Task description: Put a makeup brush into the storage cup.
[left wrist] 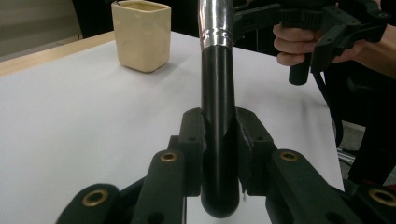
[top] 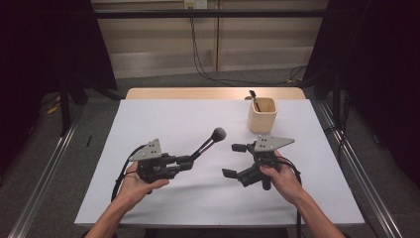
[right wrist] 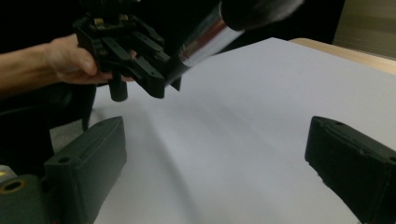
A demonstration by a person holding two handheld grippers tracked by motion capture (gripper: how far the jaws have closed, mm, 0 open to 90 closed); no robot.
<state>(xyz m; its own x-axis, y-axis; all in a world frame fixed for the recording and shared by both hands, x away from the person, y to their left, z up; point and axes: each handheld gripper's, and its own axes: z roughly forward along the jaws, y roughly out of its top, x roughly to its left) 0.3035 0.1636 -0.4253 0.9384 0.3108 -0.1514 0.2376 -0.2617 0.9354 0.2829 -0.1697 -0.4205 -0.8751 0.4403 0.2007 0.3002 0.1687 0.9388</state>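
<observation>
Between the pads of my left gripper [top: 187, 161] I had the black handle of a makeup brush [top: 207, 143] clamped, its bristle head angled up over the white table [top: 163, 119]; my right gripper [top: 234, 160] hung open just beside it, empty. Farther back stood a cream cup [top: 262, 115] holding another brush [top: 254, 97].

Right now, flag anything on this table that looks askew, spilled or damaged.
Nothing stands out. The makeup brush is clamped by its handle in the left claw, bristles raised over the white table. The beige cup stands upright with a dark utensil inside. The right claw is open and empty.
</observation>
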